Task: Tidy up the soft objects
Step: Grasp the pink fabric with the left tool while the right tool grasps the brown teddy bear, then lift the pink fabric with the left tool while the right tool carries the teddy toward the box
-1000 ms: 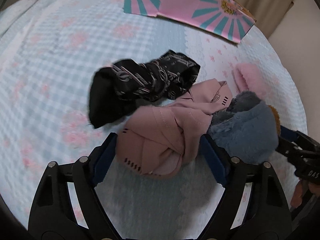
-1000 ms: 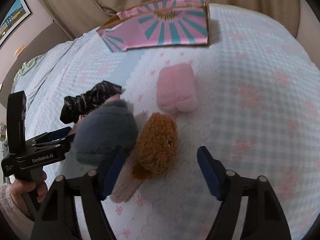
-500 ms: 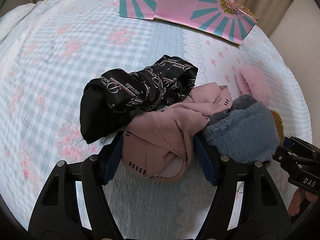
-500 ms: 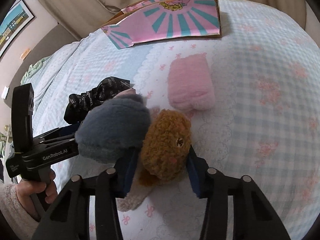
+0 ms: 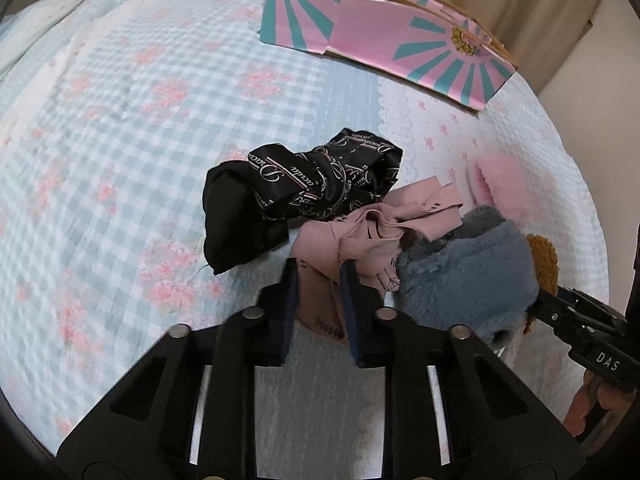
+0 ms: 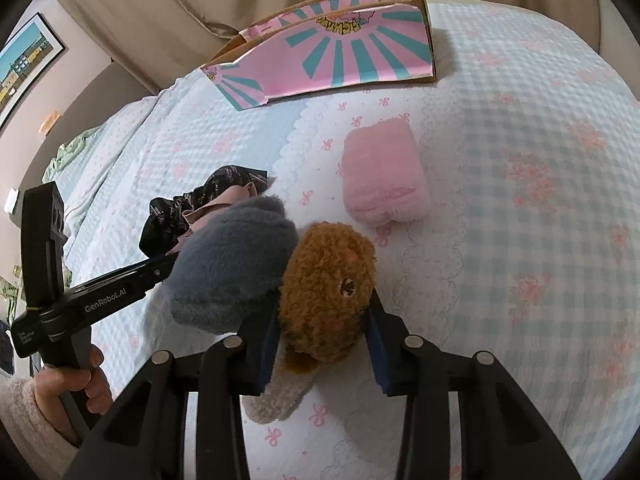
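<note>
A: Pink box (image 5: 384, 36) at the bed's (image 5: 120, 128) far edge, inside hidden. Left hand-held gripper (image 5: 320, 280) just clamped the pink cloth (image 5: 360, 236).
B: Right view only: right hand-held gripper (image 6: 320, 320) just squeezed the brown plush (image 6: 324, 284).

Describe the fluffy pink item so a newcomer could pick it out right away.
On the checked bedspread, look in front of the pink-and-teal box. The fluffy pink roll lies there alone, apart from the pile, and is the only pale pink fuzzy piece.
</note>
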A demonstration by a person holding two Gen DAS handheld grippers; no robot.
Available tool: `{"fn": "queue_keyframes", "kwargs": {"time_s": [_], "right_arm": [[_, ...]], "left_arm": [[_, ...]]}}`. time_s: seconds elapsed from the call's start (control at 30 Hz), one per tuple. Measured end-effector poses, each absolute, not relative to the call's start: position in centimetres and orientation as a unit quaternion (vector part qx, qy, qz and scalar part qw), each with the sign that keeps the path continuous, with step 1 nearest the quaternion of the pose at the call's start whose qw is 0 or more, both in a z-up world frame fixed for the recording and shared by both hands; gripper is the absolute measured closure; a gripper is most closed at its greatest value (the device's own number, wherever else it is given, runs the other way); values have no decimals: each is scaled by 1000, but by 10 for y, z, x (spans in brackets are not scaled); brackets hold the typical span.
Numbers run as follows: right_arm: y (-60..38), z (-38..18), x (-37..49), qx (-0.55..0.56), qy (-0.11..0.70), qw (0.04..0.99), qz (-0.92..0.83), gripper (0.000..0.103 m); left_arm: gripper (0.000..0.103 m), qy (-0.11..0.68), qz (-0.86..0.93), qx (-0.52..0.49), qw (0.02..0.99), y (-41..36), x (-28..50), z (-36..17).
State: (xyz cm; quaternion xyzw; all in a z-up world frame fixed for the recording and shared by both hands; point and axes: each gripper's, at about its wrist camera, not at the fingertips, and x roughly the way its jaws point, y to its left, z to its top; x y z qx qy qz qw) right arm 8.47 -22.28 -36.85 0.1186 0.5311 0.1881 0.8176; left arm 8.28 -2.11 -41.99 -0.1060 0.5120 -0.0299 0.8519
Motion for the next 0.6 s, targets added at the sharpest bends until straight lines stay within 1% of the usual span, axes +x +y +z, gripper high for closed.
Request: {"fn": "queue_keyframes", "kwargs": {"time_s": [0.17,0.33,0.37,0.4,0.43,0.47,0.5,0.6], "right_arm": [[-226,-361,80,128,525,822,182,67],[-228,-355,77,129,522,823,180,67],[-228,-355,76,129,522,824,180,67],[-228,-355,76,129,522,824,179,67],[-228,-355,75,130,522,824,179,67],[-229,-356,75,131,523,823,178,67],[-229,-357,74,131,523,823,177,67],[-231,-360,73,133,526,822,174,67]], "left_arm": [[92,505,-29,-122,854,-15,79,-413],[91,515,-40,-134,846,-11,81,-421],[83,515,-45,-135,845,-10,82,-423],[66,520,-47,-127,844,-11,84,-427],[52,525,-49,-117,841,-12,86,-431],[20,529,-55,-106,840,-13,88,-435],[0,526,-60,-96,843,-14,87,-436],[0,513,-78,-60,853,-18,81,-434]]}}
